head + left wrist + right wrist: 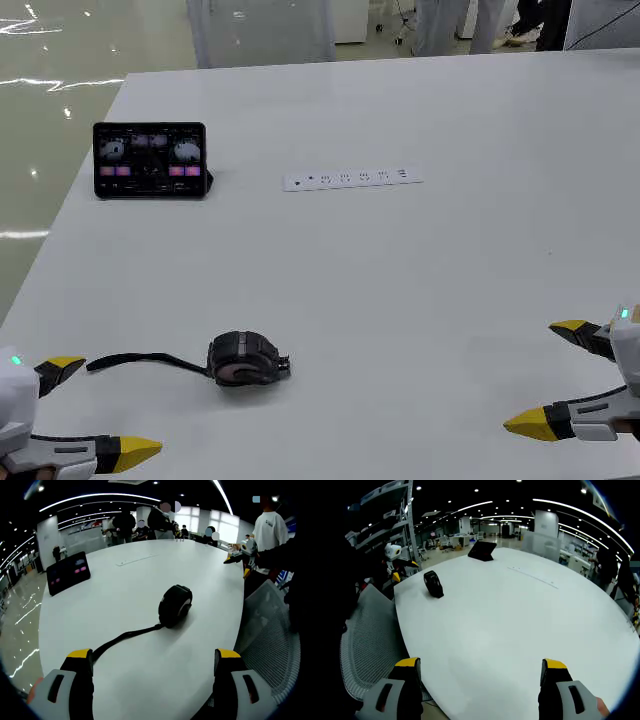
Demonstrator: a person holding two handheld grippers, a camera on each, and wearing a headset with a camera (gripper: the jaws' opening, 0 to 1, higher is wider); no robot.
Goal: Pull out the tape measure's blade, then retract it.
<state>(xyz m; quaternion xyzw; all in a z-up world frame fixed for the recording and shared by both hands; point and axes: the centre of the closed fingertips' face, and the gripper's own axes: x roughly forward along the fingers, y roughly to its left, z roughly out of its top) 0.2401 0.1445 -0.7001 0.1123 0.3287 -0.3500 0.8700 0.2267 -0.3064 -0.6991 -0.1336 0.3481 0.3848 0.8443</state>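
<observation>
Basically tape measure point(246, 360) lay untouched near left gripper point(115, 405), well apart from right gripper point(530, 375); both hovered low, jaws spread wide.

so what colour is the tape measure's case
The tape measure is black with a lighter grey band; the left gripper view shows it best.

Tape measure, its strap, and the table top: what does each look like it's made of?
Tape measure: black matte case with a ribbed-looking top, likely plastic with a rubbery grip, and a paler side panel. Strap: thin, black, lying in limp curves, probably woven fabric or soft rubber; too small to tell. Table top: white, smooth, with a soft sheen, probably laminate.
</observation>
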